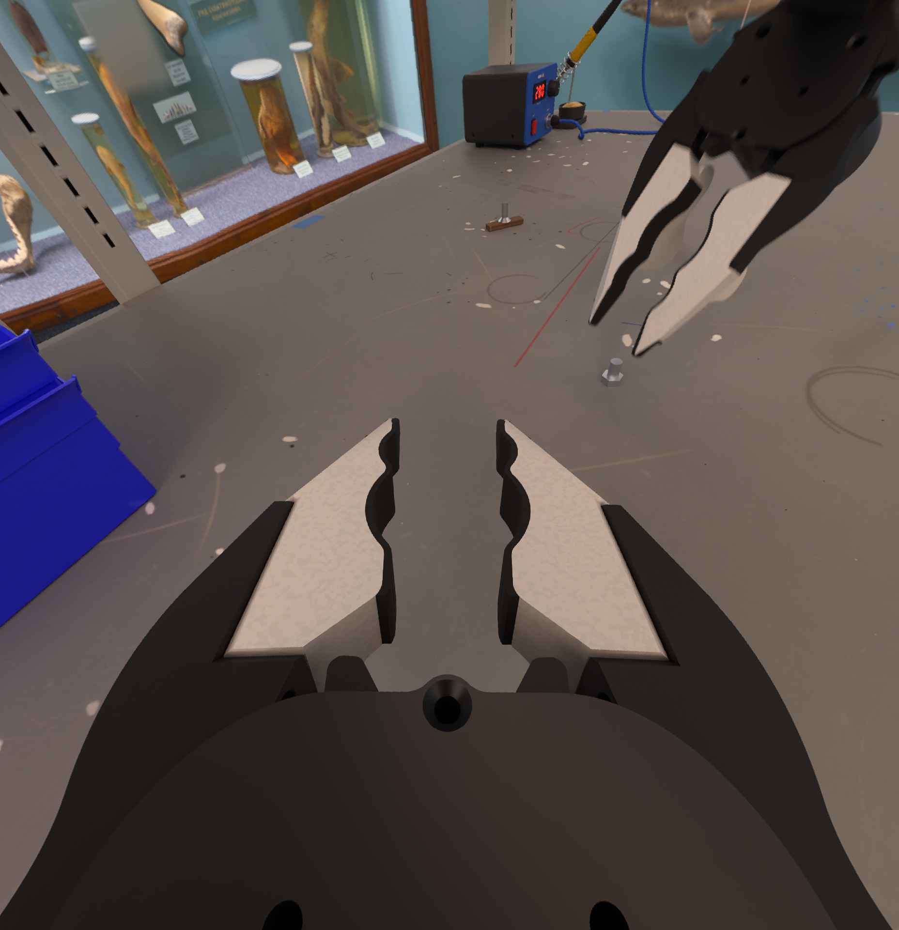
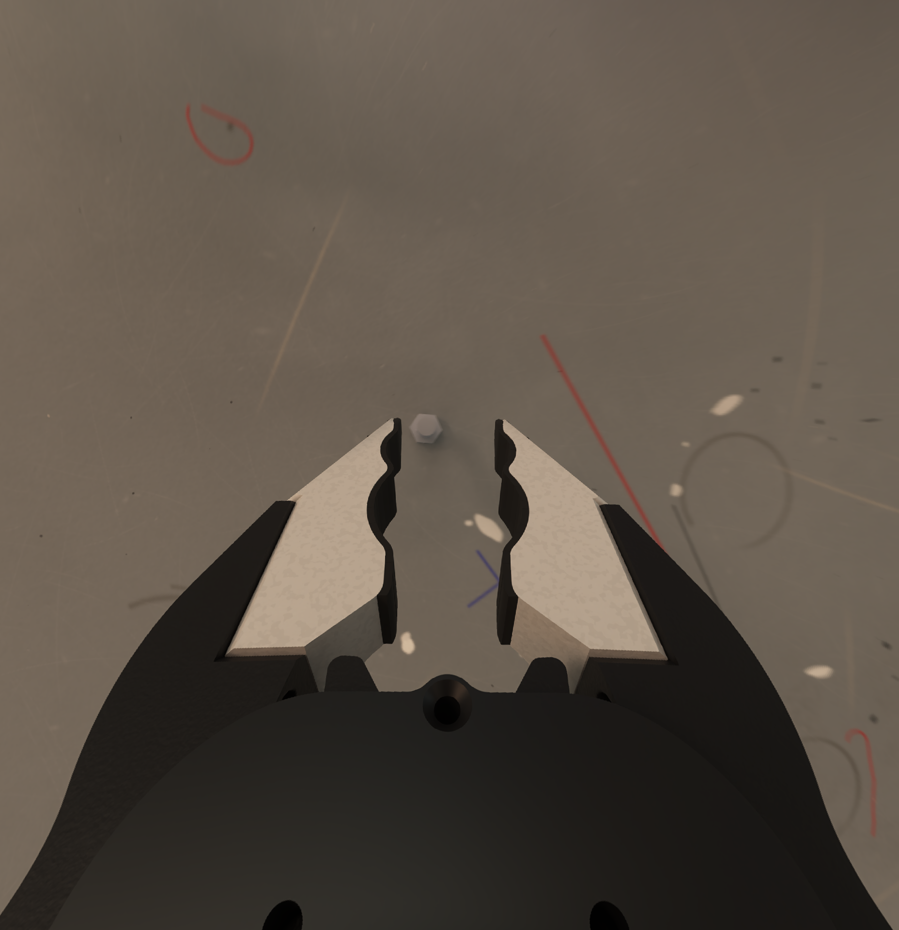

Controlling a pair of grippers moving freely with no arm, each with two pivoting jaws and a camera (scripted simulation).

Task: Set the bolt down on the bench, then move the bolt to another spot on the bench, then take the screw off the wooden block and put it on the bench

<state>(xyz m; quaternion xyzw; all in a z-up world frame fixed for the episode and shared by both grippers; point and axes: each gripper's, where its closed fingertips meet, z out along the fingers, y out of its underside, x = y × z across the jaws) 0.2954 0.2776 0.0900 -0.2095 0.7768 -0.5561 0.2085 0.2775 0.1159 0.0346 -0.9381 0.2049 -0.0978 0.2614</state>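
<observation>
A small grey hex bolt (image 1: 611, 373) stands head down on the grey bench (image 1: 387, 327). My right gripper (image 1: 616, 337) hangs just above it, pointing down, open and empty. In the right wrist view the bolt (image 2: 426, 429) lies on the bench below, close to the left fingertip of my right gripper (image 2: 447, 428). A screw (image 1: 504, 211) stands upright on a small wooden block (image 1: 504, 224) farther back on the bench. My left gripper (image 1: 446, 428) is open and empty above the near bench, apart from both.
A blue bin (image 1: 40, 478) stands at the left edge. A soldering station (image 1: 508, 103) with its iron and blue cable sits at the back. A glass display case (image 1: 186, 126) runs along the left behind an upright post (image 1: 70, 166). The bench bears scratches and paint marks.
</observation>
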